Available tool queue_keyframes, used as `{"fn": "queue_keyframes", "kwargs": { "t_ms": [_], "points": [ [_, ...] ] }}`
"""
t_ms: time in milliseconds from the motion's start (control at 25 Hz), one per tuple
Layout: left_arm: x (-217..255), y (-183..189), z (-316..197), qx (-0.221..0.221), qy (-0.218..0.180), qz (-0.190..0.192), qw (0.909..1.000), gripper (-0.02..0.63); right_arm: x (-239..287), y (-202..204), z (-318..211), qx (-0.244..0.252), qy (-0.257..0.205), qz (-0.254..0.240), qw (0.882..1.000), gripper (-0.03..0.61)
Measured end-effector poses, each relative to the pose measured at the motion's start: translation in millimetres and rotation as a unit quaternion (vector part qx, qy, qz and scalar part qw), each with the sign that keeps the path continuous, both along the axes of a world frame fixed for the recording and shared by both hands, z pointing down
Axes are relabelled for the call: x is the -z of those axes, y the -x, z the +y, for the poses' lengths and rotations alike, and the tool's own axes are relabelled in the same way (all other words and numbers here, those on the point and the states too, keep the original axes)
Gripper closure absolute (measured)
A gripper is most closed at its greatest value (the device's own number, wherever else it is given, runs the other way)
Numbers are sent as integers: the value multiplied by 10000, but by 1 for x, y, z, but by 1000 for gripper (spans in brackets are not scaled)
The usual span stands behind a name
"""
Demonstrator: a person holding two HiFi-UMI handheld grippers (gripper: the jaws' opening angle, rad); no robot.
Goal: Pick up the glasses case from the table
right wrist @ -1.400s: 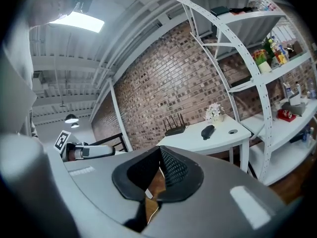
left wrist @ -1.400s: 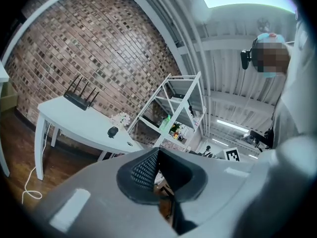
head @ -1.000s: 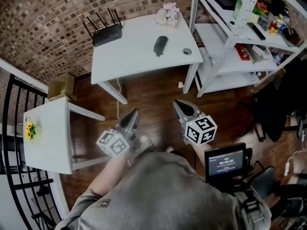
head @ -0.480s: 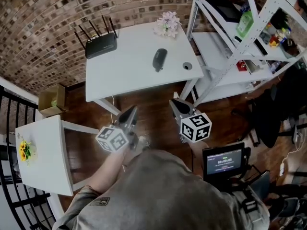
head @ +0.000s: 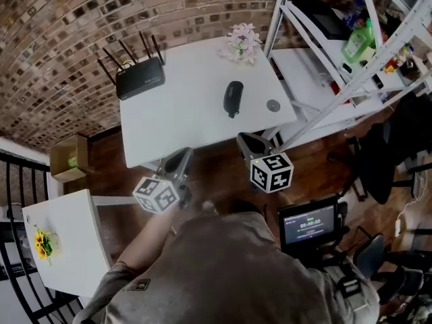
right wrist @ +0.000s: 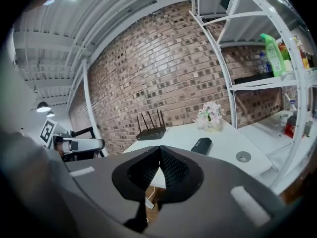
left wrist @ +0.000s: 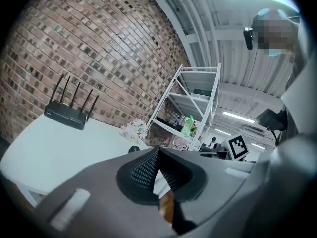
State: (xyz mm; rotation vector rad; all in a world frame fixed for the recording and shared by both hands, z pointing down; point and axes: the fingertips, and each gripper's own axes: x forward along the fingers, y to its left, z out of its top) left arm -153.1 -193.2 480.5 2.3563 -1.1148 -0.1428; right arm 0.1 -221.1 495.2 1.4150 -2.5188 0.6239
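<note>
In the head view, the glasses case lies flat on the white table, right of the middle and about halfway between the far and near edges. Its long side runs roughly far to near. A round disc sits near it toward the right edge, flowers stand at the far right corner, and a router is at the far left corner. The left tongs and right tongs hang just off the near edge, both short of the case.

In the left gripper view, the left tongs have their tips together with nothing between them. The case is a small dark shape well ahead on the table.

In the right gripper view, the right tongs are also closed and empty. The case lies ahead and slightly right, well apart from the tips.

The case looks like a dark, smooth, rounded hard shell, so it is probably light and stiff, and not fragile. Its curved sides could slide out of a shallow pinch. The best hold is likely across its narrow width at the middle, with the tips low beside the table. The tongs must open first.
</note>
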Motion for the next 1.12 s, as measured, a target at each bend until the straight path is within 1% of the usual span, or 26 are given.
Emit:
{"fn": "queue_keyframes", "kwargs": {
  "t_ms": [120,240,400,640,760,840,920,1120],
  "points": [
    [-7,7,-18,-16,94,7,10000,614,-6,7,-18,-52,72,82,9999,566],
    [-13,4,-33,-60,176,4,9998,614,-14,6,-35,-108,151,138,9997,566],
    [-16,-1,-64,-53,214,-30,9998,614,-23,1,-69,-172,210,165,9995,566],
    [-25,-10,-105,16,351,-194,9992,614,-49,-14,-119,-219,376,189,9989,566],
    [-30,-17,-127,96,452,-230,9987,614,-59,-24,-147,-271,468,190,9984,546],
    [-34,-19,-137,165,524,-239,9982,614,-68,-27,-159,-264,552,195,9979,510],
    [-38,-19,-143,215,592,-258,9977,614,-79,-27,-168,-231,647,221,9974,453],
    [-48,-10,-153,142,759,-380,9963,614,-113,-21,-185,-353,1044,448,9929,260]
  ]
}}
